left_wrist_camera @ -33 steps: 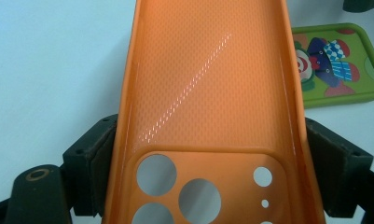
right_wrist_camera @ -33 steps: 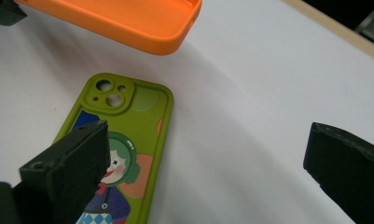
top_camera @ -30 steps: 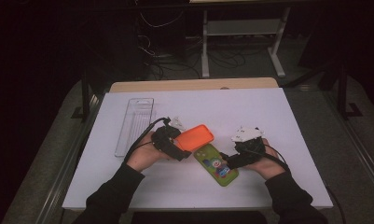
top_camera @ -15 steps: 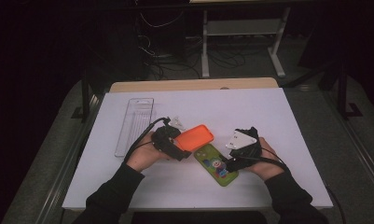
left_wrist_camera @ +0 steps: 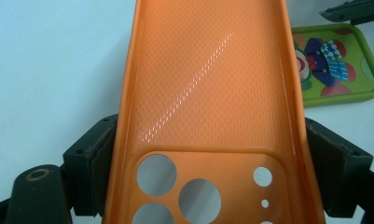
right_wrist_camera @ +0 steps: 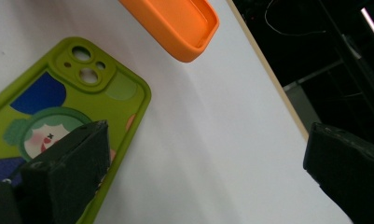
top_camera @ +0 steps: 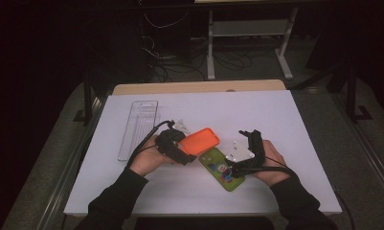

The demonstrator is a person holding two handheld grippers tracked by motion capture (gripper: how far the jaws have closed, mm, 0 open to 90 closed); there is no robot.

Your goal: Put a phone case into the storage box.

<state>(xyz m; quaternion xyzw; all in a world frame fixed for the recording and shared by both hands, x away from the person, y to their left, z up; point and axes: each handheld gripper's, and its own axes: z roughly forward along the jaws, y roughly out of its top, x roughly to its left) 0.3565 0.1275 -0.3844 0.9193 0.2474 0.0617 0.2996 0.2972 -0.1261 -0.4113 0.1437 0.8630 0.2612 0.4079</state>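
An orange phone case [top_camera: 202, 140] is held a little above the white table, with my left gripper [top_camera: 187, 152] shut on its camera-hole end. In the left gripper view the case [left_wrist_camera: 208, 84] runs away from me, its open inside facing up, and both jaws press on its sides. A green phone case with a cartoon print [top_camera: 221, 169] lies flat just right of it. My right gripper [top_camera: 241, 154] stands open at that green case [right_wrist_camera: 58, 107], one jaw resting over its printed back and the other out over bare table. The orange case's [right_wrist_camera: 175, 23] far end shows beyond.
A clear plastic tray [top_camera: 139, 128] lies at the left of the white table [top_camera: 276, 115], beside my left hand. A wooden strip edges the table's far side. Dark floor with cables and a metal stand lies beyond.
My right gripper has shifted left and nearer, turning onto the green case. The left gripper and the orange case have stayed put.
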